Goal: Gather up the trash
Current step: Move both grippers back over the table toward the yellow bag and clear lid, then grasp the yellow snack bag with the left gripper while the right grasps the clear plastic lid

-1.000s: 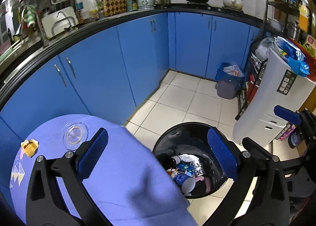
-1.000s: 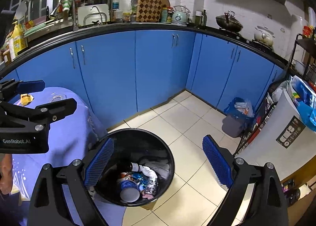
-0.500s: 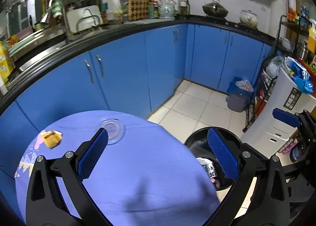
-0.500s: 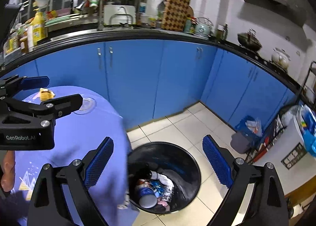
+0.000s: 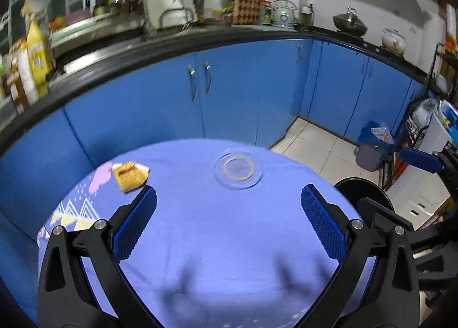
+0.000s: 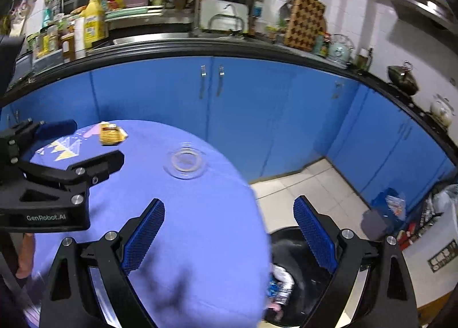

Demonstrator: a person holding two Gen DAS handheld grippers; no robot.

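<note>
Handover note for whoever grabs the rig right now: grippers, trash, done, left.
Left gripper: open, empty, over the table.
Right gripper: open, empty, at the table edge above the bin.
Yellow wrapper: lying on the table's far left side, untouched.
Clear lid: flat on the table, far centre.
Black trash bin: on the floor right of the table, already holding several pieces of trash.
Done: some trash is binned.
Left: pick up the wrapper, probably the lid too, and drop them in the bin.
</note>
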